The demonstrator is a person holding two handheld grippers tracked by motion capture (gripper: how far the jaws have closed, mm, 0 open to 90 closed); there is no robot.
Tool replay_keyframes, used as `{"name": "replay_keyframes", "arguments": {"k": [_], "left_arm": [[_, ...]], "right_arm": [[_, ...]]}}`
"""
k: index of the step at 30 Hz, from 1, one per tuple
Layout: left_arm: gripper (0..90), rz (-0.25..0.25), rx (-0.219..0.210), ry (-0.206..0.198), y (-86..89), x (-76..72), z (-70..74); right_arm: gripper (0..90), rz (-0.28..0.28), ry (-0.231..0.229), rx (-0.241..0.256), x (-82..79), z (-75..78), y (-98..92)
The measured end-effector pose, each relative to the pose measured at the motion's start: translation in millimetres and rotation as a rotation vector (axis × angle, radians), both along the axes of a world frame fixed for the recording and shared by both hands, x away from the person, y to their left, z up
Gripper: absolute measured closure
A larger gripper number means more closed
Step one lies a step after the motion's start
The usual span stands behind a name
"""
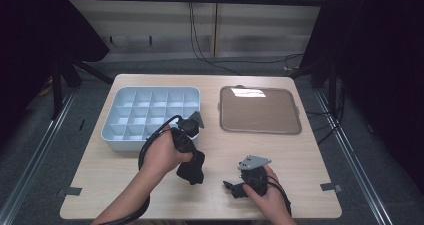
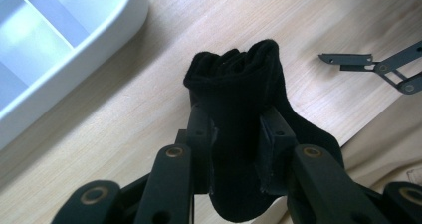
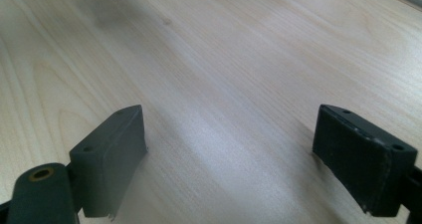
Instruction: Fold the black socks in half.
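Observation:
A black sock [image 2: 234, 79], folded over, is clamped between the jaws of my left gripper [image 2: 236, 129], which is shut on it. From above, the sock [image 1: 192, 169] hangs over the middle of the wooden table [image 1: 300, 155], just in front of a white compartment tray [image 1: 150, 116], with the left gripper [image 1: 189, 155] above it. Near the table's front edge, my right gripper [image 1: 233, 187] is low over bare wood. Its jaws [image 3: 229, 149] stand wide open with nothing between them.
A flat brown tray [image 1: 260, 110] lies at the back right of the table. The white tray's rim [image 2: 89, 45] is close to the left of the sock. The right gripper's grey plate [image 2: 378, 64] shows in the left gripper view.

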State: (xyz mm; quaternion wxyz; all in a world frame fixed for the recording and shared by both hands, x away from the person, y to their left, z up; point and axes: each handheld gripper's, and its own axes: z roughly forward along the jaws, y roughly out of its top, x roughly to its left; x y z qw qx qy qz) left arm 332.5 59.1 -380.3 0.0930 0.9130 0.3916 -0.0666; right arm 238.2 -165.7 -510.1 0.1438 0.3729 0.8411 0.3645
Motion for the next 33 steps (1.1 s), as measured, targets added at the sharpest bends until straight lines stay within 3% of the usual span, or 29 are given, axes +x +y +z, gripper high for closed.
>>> {"name": "replay_keyframes", "arguments": {"k": [15, 33], "left_arm": [[71.6, 0.030, -0.008, -0.001, 8.1, 15.2, 17.8], [71.5, 0.073, -0.038, -0.029, 13.4, 33.3, 43.2]], "right_arm": [[12.9, -0.001, -0.001, 0.001, -0.1, -0.1, 0.0], [13.0, 0.000, 0.001, -0.001, 0.0, 0.0, -0.1]]}}
